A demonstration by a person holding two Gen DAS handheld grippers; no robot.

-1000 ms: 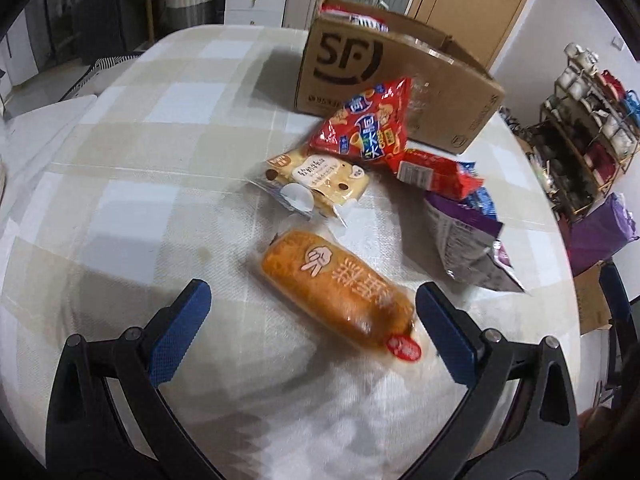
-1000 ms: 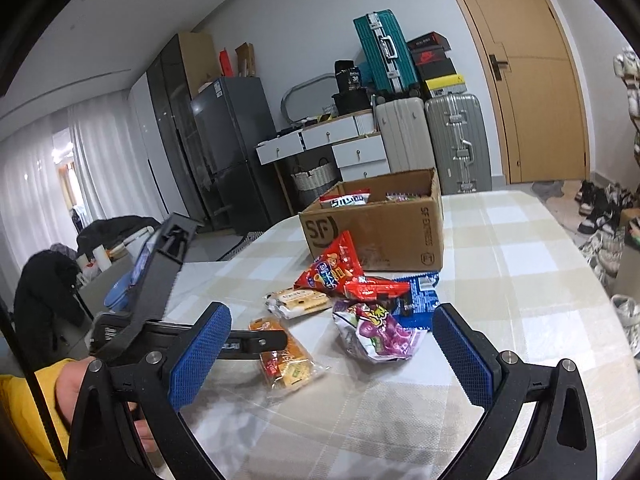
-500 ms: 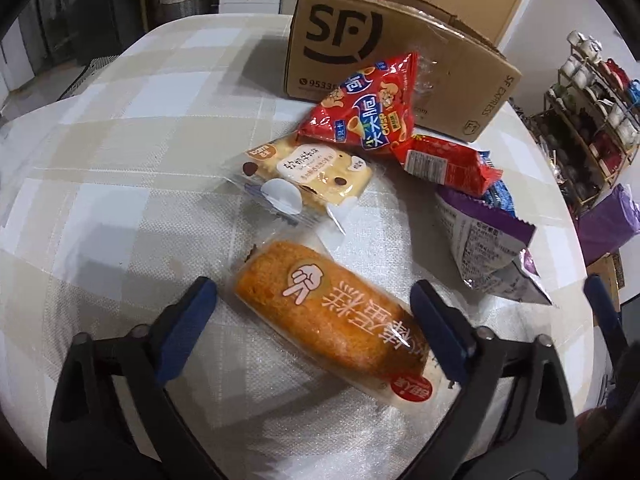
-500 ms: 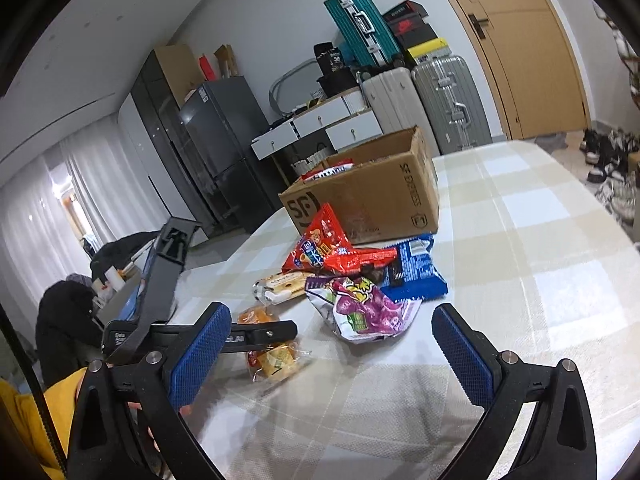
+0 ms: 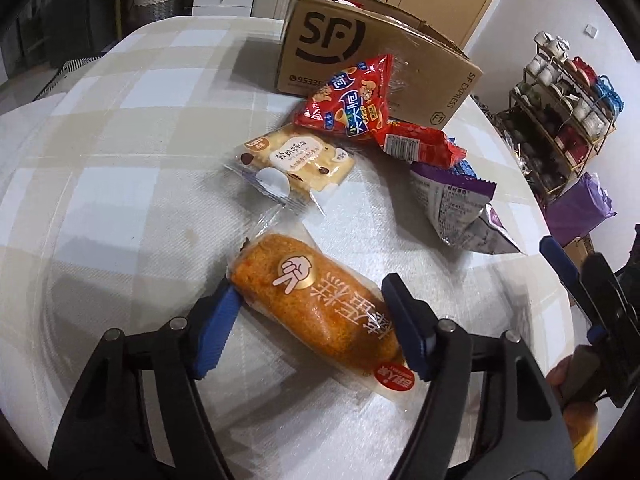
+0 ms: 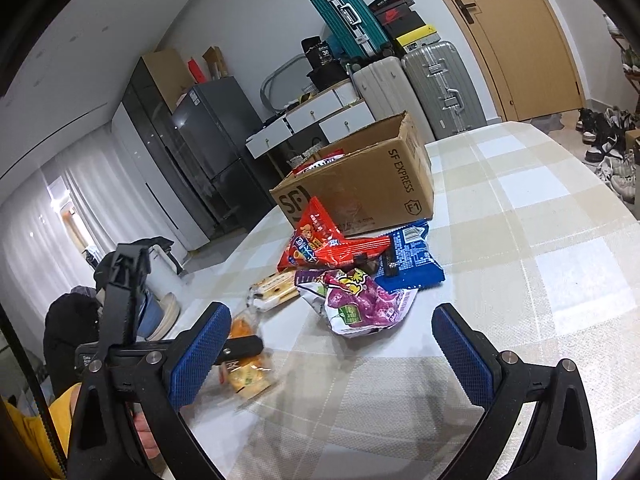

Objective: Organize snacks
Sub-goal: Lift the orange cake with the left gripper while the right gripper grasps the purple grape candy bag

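Observation:
An orange cake packet (image 5: 320,304) lies slantwise on the checked tablecloth (image 5: 120,184), between the blue pads of my left gripper (image 5: 312,320). Its jaws are closing, and both pads touch the wrapper's sides. In the right wrist view the same packet (image 6: 248,376) sits under the left gripper (image 6: 240,348). My right gripper (image 6: 328,352) hovers open over bare cloth with nothing between its fingers. Beyond it lie a purple bag (image 6: 356,300), a blue pack (image 6: 412,256), a red chip bag (image 6: 316,240) and a biscuit pack (image 6: 276,286).
An open cardboard box (image 5: 360,48) with snacks inside stands at the far side of the table, the red chip bag (image 5: 348,104) leaning on it. The right gripper (image 5: 580,280) shows at the right table edge. Suitcases (image 6: 436,88) and drawers stand beyond.
My left gripper came down closer to the orange cake packet and its jaws narrowed from wide apart to touching the wrapper. The right gripper dropped and rolled a little, still open.

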